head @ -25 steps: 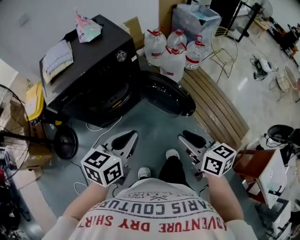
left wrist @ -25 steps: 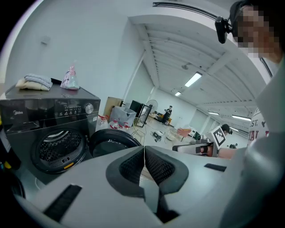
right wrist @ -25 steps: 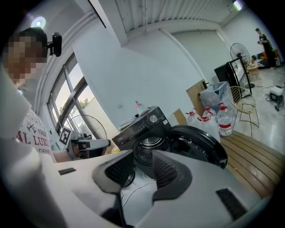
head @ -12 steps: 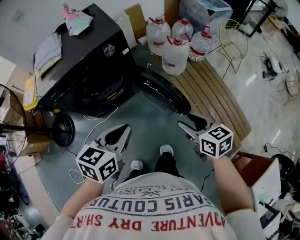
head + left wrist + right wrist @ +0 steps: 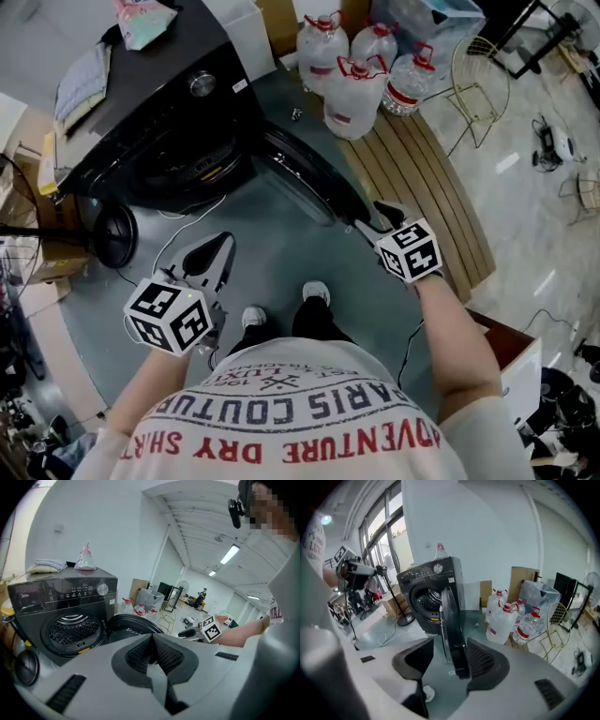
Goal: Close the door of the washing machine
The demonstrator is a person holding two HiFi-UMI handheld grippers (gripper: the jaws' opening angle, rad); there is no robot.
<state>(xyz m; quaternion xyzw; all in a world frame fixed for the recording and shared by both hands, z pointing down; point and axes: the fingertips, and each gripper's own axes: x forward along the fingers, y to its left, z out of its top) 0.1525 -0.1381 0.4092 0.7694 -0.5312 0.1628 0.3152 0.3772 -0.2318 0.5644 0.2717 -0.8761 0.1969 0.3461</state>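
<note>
The washing machine (image 5: 141,103) stands at the far left corner of the grey surface (image 5: 291,258), its drum uncovered. Its round door (image 5: 309,183) hangs swung out toward the surface's middle. My right claw (image 5: 446,660) is wide and straddles the door's free edge. The rim sits close to one pad, but I can't tell if they touch. My left claw (image 5: 152,644) is pinched together on nothing, well apart from the door. I judge the closing push is only beginning. Next I need to sweep the door round toward the drum and press until it latches.

Washing machine (image 5: 141,112) top cut by frame edge — door (image 5: 126,625) lower half behind left tool (image 5: 152,646).
</note>
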